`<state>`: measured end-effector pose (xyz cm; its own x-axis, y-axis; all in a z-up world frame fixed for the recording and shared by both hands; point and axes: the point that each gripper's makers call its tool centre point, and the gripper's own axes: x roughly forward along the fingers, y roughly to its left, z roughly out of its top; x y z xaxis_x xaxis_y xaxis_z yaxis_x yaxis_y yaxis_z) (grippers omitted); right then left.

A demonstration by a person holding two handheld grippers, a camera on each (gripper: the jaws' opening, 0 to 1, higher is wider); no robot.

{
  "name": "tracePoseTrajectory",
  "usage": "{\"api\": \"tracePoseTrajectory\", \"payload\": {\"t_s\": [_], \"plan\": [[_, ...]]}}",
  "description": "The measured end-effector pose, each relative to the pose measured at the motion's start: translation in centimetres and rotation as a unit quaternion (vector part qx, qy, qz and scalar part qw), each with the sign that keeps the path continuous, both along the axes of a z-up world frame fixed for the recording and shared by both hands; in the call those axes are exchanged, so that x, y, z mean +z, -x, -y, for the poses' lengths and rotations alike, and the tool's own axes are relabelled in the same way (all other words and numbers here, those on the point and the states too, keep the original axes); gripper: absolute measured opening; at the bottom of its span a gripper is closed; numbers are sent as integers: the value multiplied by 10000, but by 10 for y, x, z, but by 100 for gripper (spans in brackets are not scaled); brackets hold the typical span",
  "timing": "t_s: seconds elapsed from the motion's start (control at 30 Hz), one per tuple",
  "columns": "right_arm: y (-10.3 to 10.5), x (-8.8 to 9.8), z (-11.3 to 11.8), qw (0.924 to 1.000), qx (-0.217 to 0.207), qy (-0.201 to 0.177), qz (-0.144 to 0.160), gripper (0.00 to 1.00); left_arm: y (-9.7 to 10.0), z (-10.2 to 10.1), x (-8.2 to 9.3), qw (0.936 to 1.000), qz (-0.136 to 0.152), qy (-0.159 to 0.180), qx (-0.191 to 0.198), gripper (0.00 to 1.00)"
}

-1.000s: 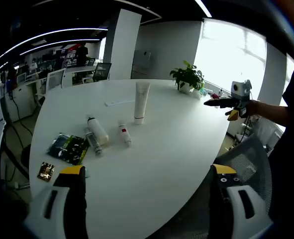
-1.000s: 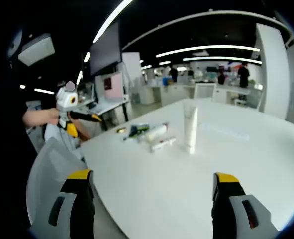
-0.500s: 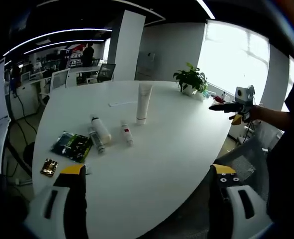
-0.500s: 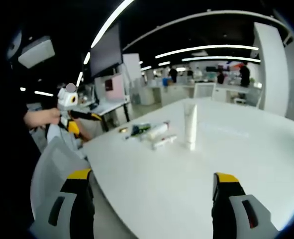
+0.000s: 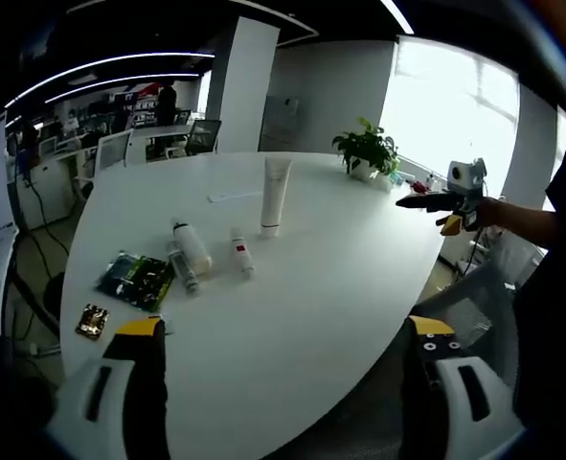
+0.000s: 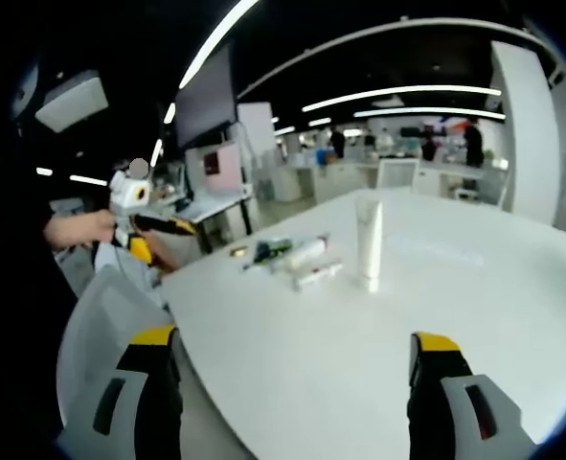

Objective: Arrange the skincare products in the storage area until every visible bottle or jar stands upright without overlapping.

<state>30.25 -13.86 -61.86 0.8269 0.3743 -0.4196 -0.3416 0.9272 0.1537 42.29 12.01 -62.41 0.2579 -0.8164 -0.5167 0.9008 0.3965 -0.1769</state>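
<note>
A tall white tube [image 5: 274, 195] [image 6: 368, 241] stands upright on its cap on the round white table [image 5: 302, 307] [image 6: 359, 364]. Beside it lie a white bottle [image 5: 189, 247] [image 6: 303, 255], a slim grey bottle [image 5: 180, 267] and a small white tube with a red label [image 5: 239, 254] [image 6: 317, 275], all on their sides. My left gripper [image 5: 281, 388] is open at the table's near edge, far from them. My right gripper [image 6: 287, 398] is open too, with nothing between its jaws. The right gripper [image 5: 441, 199] also shows at the right, held in a hand; the left gripper [image 6: 144, 218] shows at the left.
A dark green packet [image 5: 134, 281] [image 6: 268, 250] and a small gold sachet [image 5: 91, 323] lie near the bottles. A potted plant [image 5: 365, 151] stands at the table's far edge. Grey mesh chairs [image 5: 474, 297] [image 6: 101, 326] sit by the table's rim. Office desks fill the background.
Both views have shifted only slightly with the hands. The products on the table have not moved, and both grippers stay open.
</note>
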Motion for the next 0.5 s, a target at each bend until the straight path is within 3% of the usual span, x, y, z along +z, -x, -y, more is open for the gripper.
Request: {"api": "tracePoseTrajectory", "payload": {"t_s": [0.5], "plan": [[-7, -3, 9, 9999, -78, -105, -26, 97, -14, 13, 1, 9999, -45, 125, 80, 92]]}}
